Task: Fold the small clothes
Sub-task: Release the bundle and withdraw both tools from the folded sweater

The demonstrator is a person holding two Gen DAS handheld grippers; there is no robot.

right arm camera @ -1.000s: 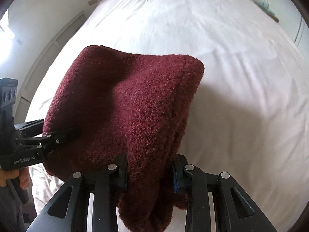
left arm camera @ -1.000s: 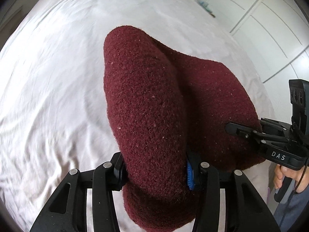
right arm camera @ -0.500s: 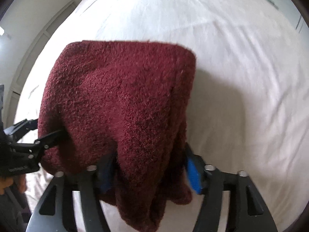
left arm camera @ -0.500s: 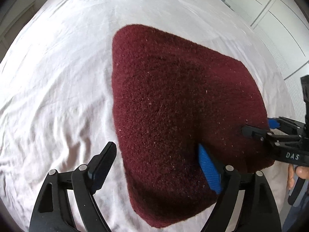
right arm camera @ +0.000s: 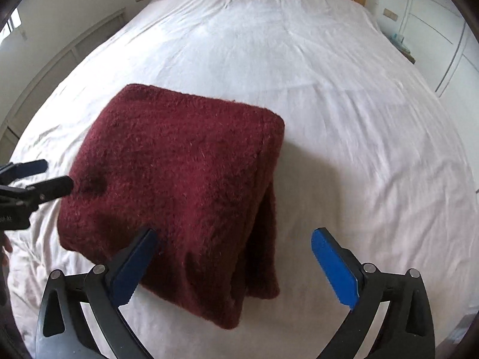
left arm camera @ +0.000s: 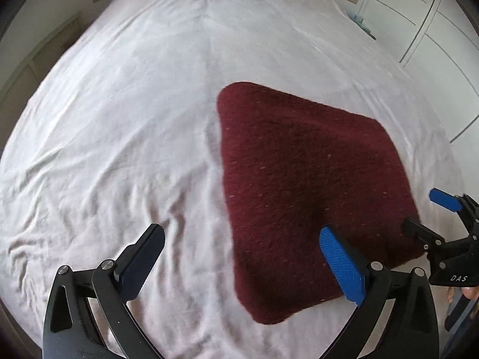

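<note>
Here the folded maroon knit (right arm camera: 179, 185) lay soft and thick on the bed sheet (right arm camera: 344, 119); left gripper (left arm camera: 242, 260) and right gripper (right arm camera: 233, 257) had just been opening, fingers spread, empty. Best regripped at near corners.

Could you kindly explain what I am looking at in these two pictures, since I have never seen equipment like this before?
No robot here: a person holds a hand-operated two-finger gripper in each hand, and each carries a wide-angle camera looking along its fingers. One picture is from the left gripper, the other from the right gripper; each tool also shows at the edge of the other's picture. The surface is a bed with a wrinkled white sheet. On it lies a folded dark red knitted garment. Nothing is held: both grippers' jaws have just been opening, and they stand wide apart. The garment's near edge lies between the right gripper's fingers, not clamped.
</note>
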